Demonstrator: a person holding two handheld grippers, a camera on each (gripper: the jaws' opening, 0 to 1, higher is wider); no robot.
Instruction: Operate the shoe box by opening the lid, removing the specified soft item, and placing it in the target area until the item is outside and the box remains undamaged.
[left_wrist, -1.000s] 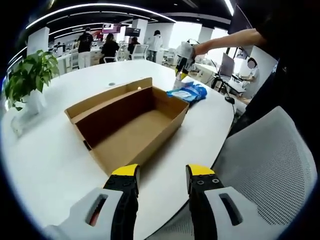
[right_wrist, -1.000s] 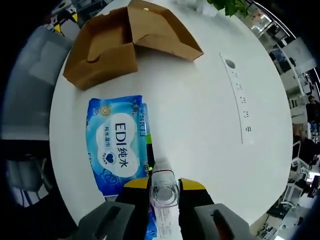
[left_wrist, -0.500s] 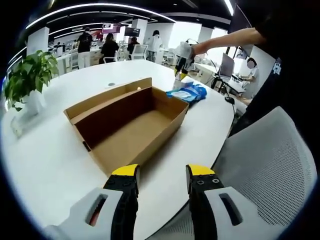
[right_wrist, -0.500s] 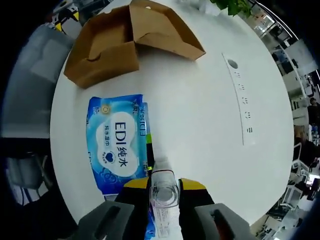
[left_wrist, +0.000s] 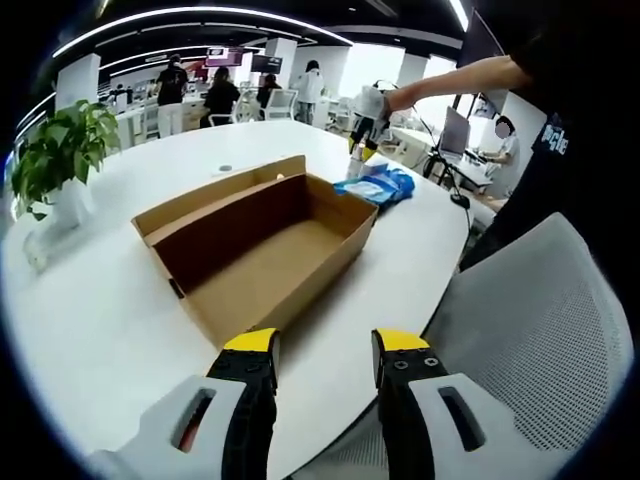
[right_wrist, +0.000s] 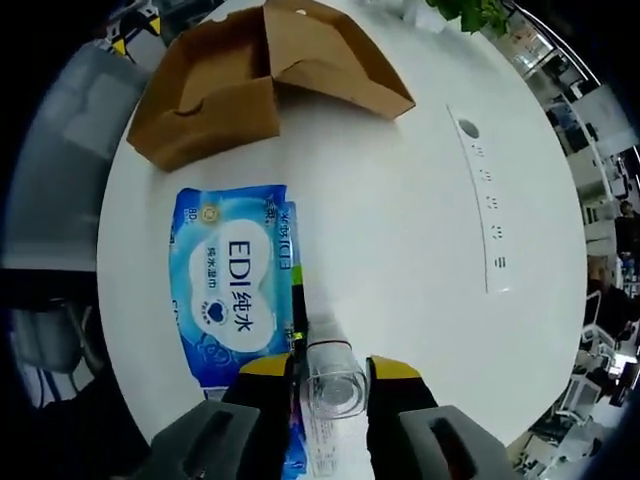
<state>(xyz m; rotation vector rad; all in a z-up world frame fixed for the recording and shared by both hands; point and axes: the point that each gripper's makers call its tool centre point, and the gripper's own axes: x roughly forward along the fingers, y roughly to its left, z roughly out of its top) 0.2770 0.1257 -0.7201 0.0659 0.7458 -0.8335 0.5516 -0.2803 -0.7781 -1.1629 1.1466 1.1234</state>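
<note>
In the left gripper view we see our left tongs (left_wrist: 324, 350) released, jaws apart over the near edge of the white desk (left_wrist: 100, 310). The open shoe box (left_wrist: 255, 250) lies on the desk just beyond them, its long axis running away from us toward the far right. In the right gripper view our right tongs (right_wrist: 330, 368) are clenched on a clear bottle (right_wrist: 330, 375). The blue wipes pack (right_wrist: 230, 285) lies flat beside it, outside the box, its long axis pointing from the tongs toward the box.
</note>
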